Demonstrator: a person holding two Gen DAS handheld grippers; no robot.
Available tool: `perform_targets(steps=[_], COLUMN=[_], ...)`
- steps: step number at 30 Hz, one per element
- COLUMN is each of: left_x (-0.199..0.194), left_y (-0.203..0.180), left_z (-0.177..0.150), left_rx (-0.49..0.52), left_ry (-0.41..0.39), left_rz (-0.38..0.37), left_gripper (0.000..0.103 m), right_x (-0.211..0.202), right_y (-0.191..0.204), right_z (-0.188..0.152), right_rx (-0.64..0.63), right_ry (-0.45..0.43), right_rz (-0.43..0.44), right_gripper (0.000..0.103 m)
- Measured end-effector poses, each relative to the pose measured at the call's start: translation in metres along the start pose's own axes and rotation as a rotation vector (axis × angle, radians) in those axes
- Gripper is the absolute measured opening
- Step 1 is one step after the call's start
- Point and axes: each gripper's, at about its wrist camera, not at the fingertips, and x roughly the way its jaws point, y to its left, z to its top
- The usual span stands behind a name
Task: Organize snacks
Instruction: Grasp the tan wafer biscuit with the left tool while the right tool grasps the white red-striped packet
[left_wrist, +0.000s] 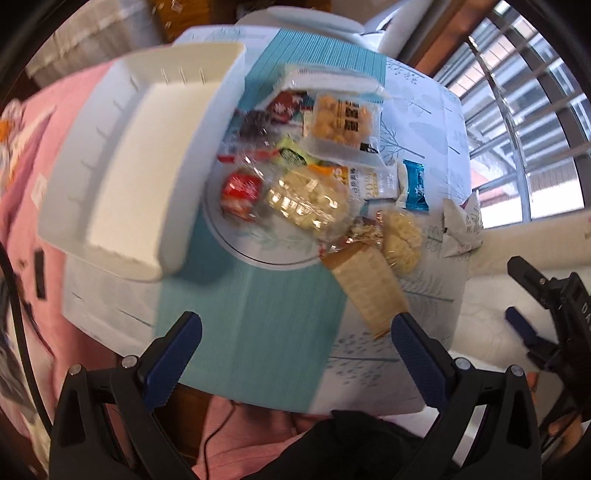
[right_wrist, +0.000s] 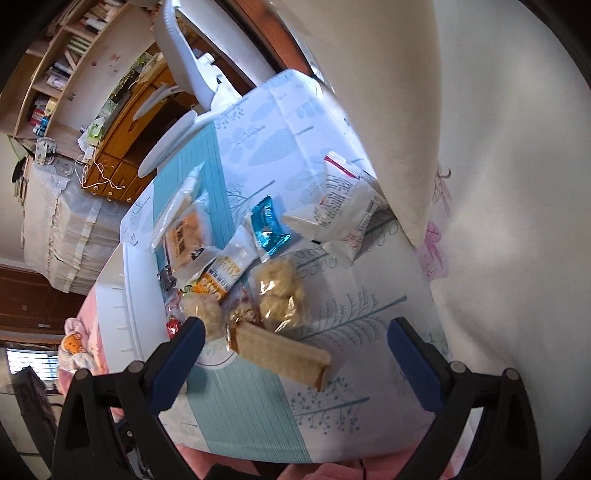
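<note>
Left wrist view: left gripper (left_wrist: 295, 354), fingers released and holding nothing, hovers over the desk (left_wrist: 258, 314); the long wafer packet (left_wrist: 365, 291) lies ahead-right, its near end just beside the right finger, white bin (left_wrist: 122, 177) ahead-left.

Right wrist view: right gripper (right_wrist: 295, 363), fingers released, brackets the packet (right_wrist: 280, 356), which runs crosswise between them, so this hand is likely nearer.

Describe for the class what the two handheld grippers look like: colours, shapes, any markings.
Both the left gripper and right gripper have black plastic frames with triangular cut-outs and silver rivets at the pivots. Their fingers carry dark blue, finely textured pads. Seen from the left wrist camera, the right gripper's black body bears white lettering, too small to read.
</note>
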Motion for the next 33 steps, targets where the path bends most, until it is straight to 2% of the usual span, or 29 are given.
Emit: perform_targets(steps=[7, 14, 19, 22, 26, 29, 31, 33], left_x=[0.051, 0.100, 0.125, 0.135, 0.151, 0.161, 0.166, 0.170], left_y=[-0.024, -0.043, -0.047, -0.048, -0.048, -0.049, -0.051, -0.054], left_z=[0.003, 0.003, 0.003, 0.007, 0.012, 0.012, 0.014, 0.016], left_rx=[-0.086, -0.166, -0.258, -0.283, -0.315, -0.334, -0.333, -0.341], left_ry=[0.101, 0.130, 0.134, 0.116, 0.126, 0.138, 0.139, 0.139], left_rz=[-0.055, -0.100, -0.164, -0.150, -0.131, -0.147, -0.165, -0.183], left_gripper=[0.102, 0.101, 0.099, 0.097, 0.088, 0.082, 0.079, 0.074], right_x=[0.026, 0.050, 0.066, 0.071, 0.083, 0.095, 0.101, 0.106], right_y=[-0.032, -0.054, -0.065, -0.068, -0.070, -0.073, -0.073, -0.073], right_z=[0.027, 0.051, 0.061, 0.066, 0.075, 0.080, 0.082, 0.084], right_rx=[0.064, 0.132, 0.182, 0.187, 0.180, 0.182, 0.182, 0.174], right_ry=[-0.002, -0.014, -0.008, -0.022, -0.023, -0.014, -0.009, -0.005], right_rz=[0.080, 0.140, 0.169, 0.163, 0.131, 0.102, 0.094, 0.082], right_gripper=[0.100, 0.100, 0.100, 0.100, 0.100, 0.099, 0.096, 0.089])
